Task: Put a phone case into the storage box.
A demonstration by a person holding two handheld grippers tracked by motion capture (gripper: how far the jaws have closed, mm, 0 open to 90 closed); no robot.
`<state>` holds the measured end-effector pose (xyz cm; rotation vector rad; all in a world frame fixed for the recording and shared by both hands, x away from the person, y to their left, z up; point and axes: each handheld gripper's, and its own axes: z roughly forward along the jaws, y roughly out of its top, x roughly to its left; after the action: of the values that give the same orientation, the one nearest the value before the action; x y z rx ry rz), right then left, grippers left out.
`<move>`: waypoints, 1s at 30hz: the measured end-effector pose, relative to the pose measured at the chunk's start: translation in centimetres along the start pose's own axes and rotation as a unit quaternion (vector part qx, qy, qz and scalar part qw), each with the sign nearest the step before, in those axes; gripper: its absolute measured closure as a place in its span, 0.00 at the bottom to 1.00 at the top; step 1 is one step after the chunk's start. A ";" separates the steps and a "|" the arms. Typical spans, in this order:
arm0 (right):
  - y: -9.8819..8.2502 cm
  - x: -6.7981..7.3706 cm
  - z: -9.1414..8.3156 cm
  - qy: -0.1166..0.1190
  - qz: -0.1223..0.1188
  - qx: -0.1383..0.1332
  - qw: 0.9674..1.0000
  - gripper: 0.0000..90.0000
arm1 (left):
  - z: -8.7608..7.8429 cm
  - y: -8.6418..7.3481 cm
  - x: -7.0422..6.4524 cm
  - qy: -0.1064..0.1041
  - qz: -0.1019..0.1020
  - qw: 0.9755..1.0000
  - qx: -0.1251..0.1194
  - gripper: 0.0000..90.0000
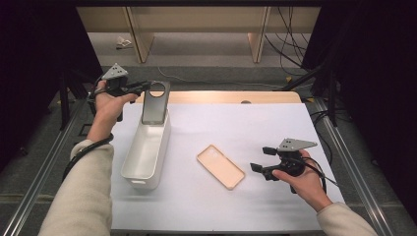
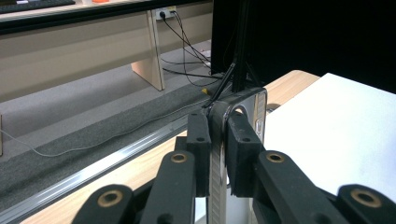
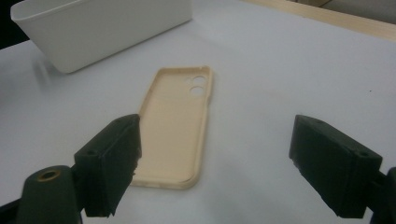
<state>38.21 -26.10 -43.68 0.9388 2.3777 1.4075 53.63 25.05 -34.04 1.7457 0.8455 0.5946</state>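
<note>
Jaws of the left gripper pinch a dark phone case, upright, round-holed.

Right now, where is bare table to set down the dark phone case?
Bare white table lies beyond the beige phone case, right of the white plastic bin; the near edge too. Crowded between beige case and right gripper.

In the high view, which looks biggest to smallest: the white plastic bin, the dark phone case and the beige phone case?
1. White rectangular plastic bin, clearly largest.
2. and 3. Dark grey phone case held in the left gripper and flat beige phone case: they look alike, so no ranking.
</note>
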 end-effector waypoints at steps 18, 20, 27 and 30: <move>0.0 0.0 0.0 0.000 0.000 0.001 1.000 0.20 | 0.5 -1.0 0.3 0.005 -0.006 1.000 0.011 0.90; 0.0 0.0 0.0 0.000 0.000 0.000 1.000 0.20 | 0.6 -1.0 0.3 0.005 -0.007 1.000 0.013 0.90; 0.0 0.0 0.0 0.000 0.000 0.001 1.000 0.20 | 0.7 -1.3 0.5 0.005 -0.009 1.000 0.018 0.90; 0.0 0.0 0.0 0.001 0.000 0.000 1.000 0.20 | 0.7 -1.5 0.5 0.005 -0.009 1.000 0.019 0.90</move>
<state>38.20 -26.12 -43.68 0.9381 2.3789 1.4090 54.12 25.30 -35.70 1.7686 0.8848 0.5797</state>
